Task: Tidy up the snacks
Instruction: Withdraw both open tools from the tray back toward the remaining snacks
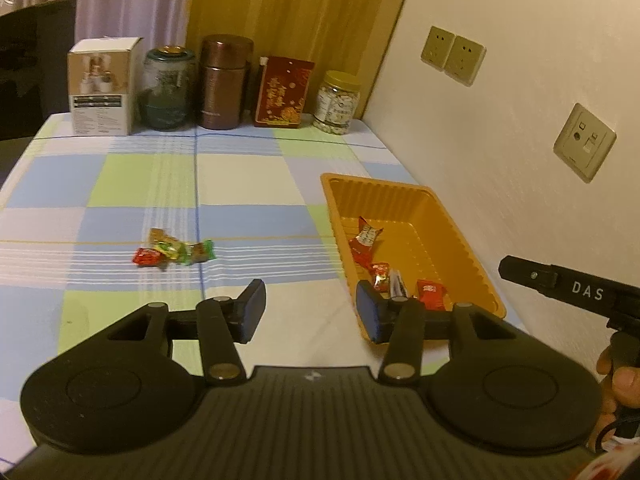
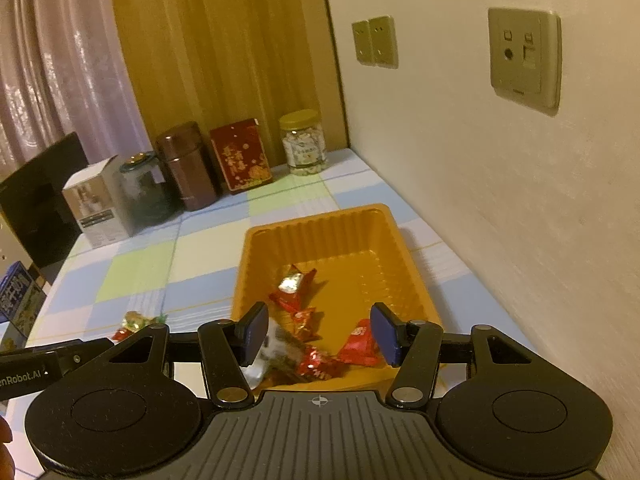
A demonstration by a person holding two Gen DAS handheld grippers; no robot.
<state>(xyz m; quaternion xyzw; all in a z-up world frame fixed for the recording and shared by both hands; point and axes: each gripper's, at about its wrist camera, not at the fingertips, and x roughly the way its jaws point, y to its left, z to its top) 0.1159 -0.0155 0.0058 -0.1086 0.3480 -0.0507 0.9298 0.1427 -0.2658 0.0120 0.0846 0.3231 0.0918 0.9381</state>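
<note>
An orange plastic tray (image 1: 448, 216) (image 2: 320, 228) lies on the checked tablecloth by the wall, with several red-wrapped snacks (image 1: 366, 242) (image 2: 294, 286) inside. A small pile of loose snacks (image 1: 174, 252) (image 2: 134, 324) in red, green and gold wrappers lies on the cloth left of the tray. My left gripper (image 1: 310, 312) is open and empty above the cloth, its right finger over the tray's near corner. My right gripper (image 2: 320, 338) hangs open over the tray's near end, with a blurred white and red snack (image 2: 276, 350) below its left finger, apart from the pads.
Along the back edge stand a white box (image 1: 102, 86), a glass jar (image 1: 168, 88), a brown canister (image 1: 224, 84), a red packet (image 1: 282, 92) and a yellow-lidded jar (image 1: 338, 102). Wall sockets (image 1: 584, 142) are on the right. A blue carton (image 2: 18, 296) stands at the left.
</note>
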